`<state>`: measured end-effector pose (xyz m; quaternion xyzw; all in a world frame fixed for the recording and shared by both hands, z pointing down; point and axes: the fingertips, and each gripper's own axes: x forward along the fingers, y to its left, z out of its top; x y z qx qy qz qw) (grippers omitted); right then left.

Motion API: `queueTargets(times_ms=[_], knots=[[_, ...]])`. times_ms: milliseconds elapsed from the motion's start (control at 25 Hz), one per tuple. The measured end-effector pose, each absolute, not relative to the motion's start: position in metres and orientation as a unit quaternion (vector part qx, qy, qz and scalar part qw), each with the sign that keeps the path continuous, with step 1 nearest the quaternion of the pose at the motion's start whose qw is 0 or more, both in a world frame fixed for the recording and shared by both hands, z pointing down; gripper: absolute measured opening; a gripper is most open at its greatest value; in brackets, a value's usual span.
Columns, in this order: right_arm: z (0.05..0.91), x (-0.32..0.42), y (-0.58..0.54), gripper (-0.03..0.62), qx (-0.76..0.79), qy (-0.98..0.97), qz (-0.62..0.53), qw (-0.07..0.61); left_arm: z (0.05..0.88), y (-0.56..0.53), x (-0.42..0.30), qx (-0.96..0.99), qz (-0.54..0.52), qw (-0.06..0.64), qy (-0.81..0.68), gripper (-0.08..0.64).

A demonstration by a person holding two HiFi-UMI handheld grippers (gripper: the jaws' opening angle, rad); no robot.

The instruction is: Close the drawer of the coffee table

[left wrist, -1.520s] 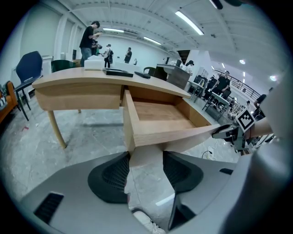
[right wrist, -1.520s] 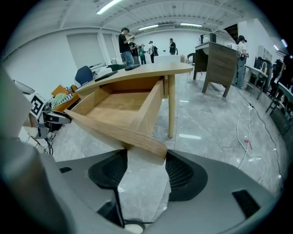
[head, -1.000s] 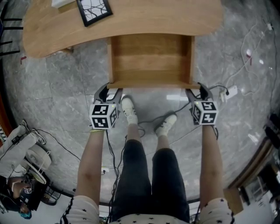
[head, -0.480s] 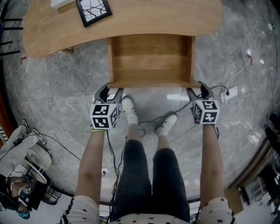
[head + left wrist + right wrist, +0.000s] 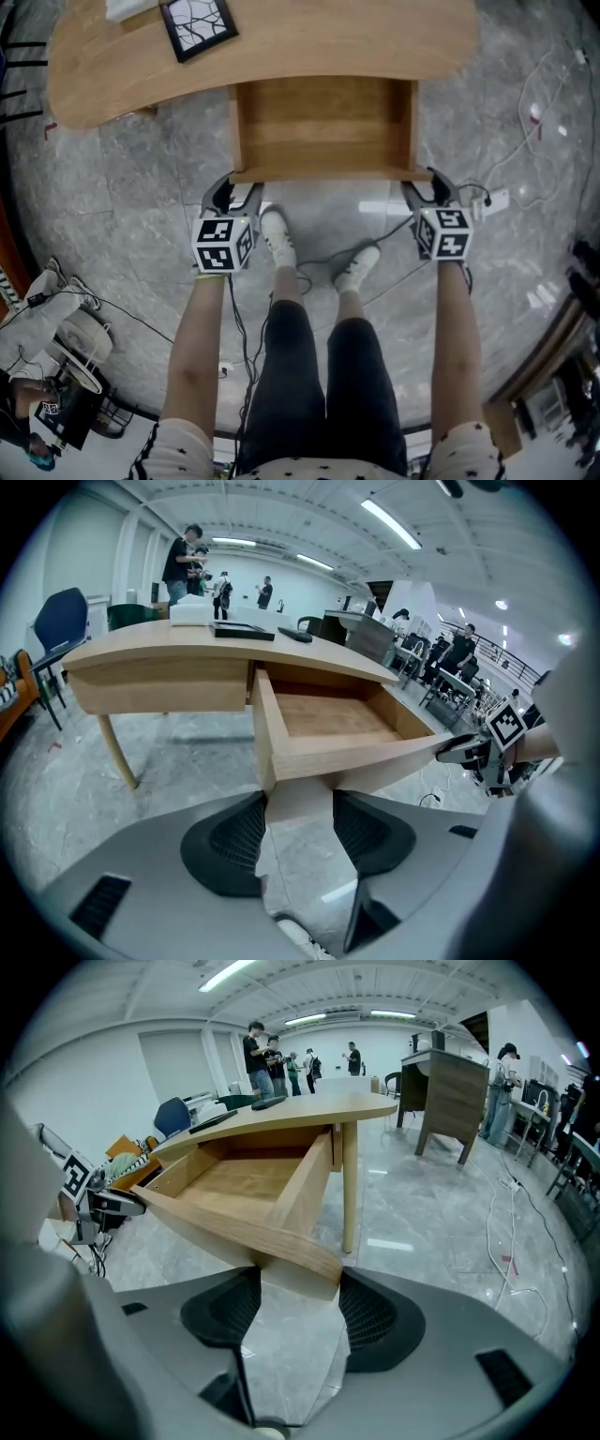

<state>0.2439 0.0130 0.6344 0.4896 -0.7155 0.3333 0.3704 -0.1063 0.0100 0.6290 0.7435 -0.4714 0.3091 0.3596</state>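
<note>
At the far left of the head view a black-framed picture (image 5: 198, 22) is seen lying on the curved wooden table (image 5: 328, 37), beside a white thing (image 5: 127, 7) cut off by the edge. Below it, over the grey stone floor (image 5: 141, 187), the left gripper (image 5: 234, 192) is held at the left end of the drawer (image 5: 323, 122). Its fingers (image 5: 230, 841) are spread wide and clamped on nothing. In the left gripper view the drawer's front left corner is seen right at the gap between the tips, with the front panel running off to the right above the right finger. The tips seem to touch the panel, though firm contact cannot be made out.

The drawer is pulled out from under the table's near edge, towards the person, and stands well open. It is shown as a shallow box of light wood, the same tone as the table, with a bare plank bottom and thin side walls. Its front panel is thicker, with a rounded top edge and ends that jut slightly past the sides. It sits level and square to the table.

At the drawer's right end the right gripper (image 5: 427, 186) is held in the mirrored pose. Its fingers (image 5: 380, 1321) are likewise spread and unclenched, and the front right corner is seen at the gap between their tips — the panel running off to the left. Just beside this gripper, further right, a white plug (image 5: 495, 197) lies on the floor.
</note>
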Motion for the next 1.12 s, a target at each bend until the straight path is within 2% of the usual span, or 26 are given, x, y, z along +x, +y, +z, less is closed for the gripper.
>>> queueTargets(times_ms=[1120], knots=[[0.637, 0.247, -0.019, 0.272, 0.493, -0.717, 0.327, 0.368, 0.630, -0.019, -0.104, 0.742, 0.302, 0.359, -0.480, 0.238]])
